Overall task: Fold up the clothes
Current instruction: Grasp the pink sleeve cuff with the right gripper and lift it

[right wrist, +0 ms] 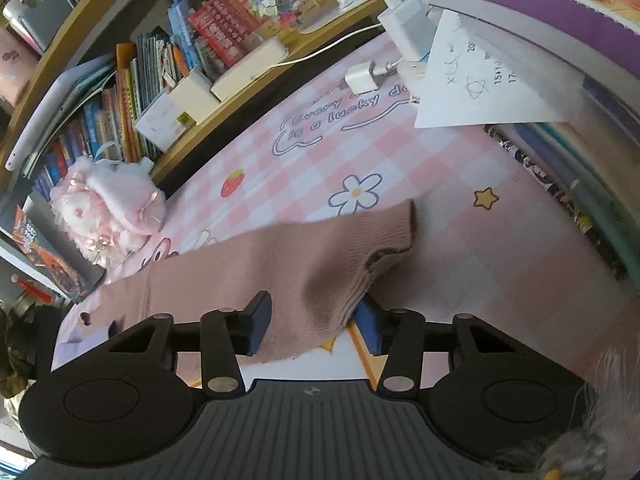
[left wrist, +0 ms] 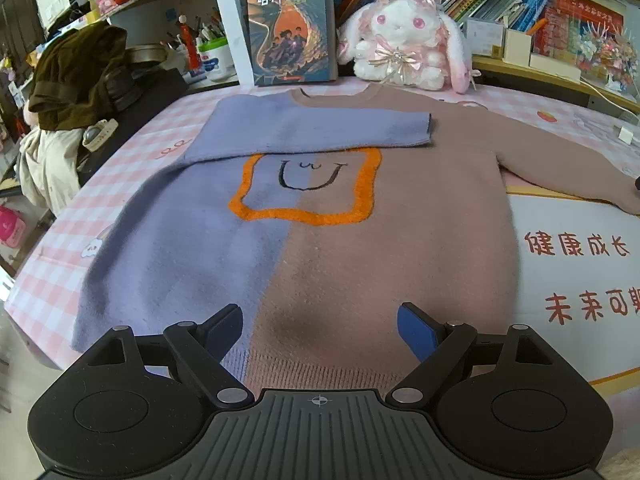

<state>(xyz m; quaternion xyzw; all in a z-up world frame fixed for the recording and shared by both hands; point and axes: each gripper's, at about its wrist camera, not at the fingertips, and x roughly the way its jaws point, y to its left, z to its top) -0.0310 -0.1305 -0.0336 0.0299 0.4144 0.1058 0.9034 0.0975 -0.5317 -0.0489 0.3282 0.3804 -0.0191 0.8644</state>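
A sweater, half lavender and half dusty pink with an orange frame and a smiley face, lies flat on the pink checked table cover. Its lavender sleeve is folded across the chest. Its pink sleeve stretches out to the right. My left gripper is open and empty above the sweater's hem. In the right wrist view my right gripper is open, its fingers on either side of the pink sleeve near the cuff, which is bunched up between them.
A white plush rabbit and an upright book stand behind the sweater. A white mat with red characters lies at the right. A dark garment pile is at the left. Chargers, papers and stacked books lie beyond the cuff.
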